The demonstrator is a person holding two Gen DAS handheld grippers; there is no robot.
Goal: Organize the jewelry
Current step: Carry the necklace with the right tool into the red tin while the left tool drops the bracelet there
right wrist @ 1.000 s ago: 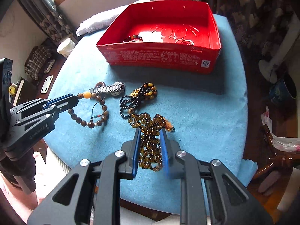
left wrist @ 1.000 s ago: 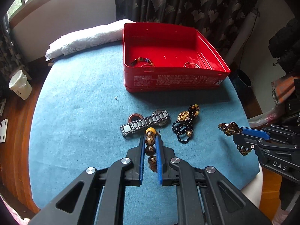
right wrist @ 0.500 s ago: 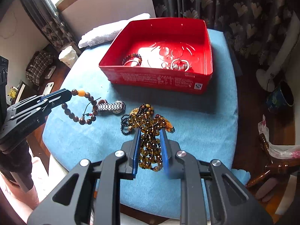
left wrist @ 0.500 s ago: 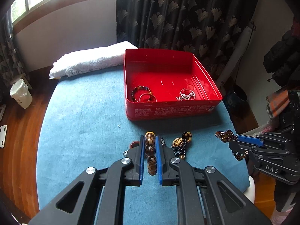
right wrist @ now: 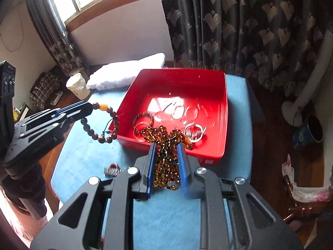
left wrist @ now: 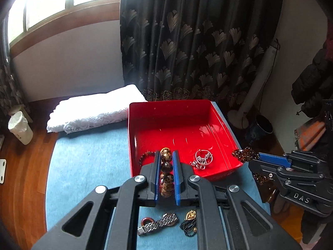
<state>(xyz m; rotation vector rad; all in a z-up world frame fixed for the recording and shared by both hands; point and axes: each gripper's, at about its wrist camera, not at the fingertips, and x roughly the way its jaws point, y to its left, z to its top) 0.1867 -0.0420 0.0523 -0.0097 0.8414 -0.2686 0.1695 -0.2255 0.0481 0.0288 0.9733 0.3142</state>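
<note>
Left gripper [left wrist: 165, 167]: fingers clenched on the wooden bead bracelet [left wrist: 166, 174]; beads stacked between the pads, loop hanging over the red tin's near-left edge.
Right gripper [right wrist: 166, 160]: fingers grasping the amber bead necklace [right wrist: 166, 145], bunched between them and spilling past the tips above the tin's near wall.
Red tin [left wrist: 220, 120]: at the counter's far edge; held silver rings [left wrist: 201, 160].
Metal watch band [left wrist: 158, 225]: on the blue counter [left wrist: 87, 162], near edge, beside the black bead string [left wrist: 189, 221].
</note>
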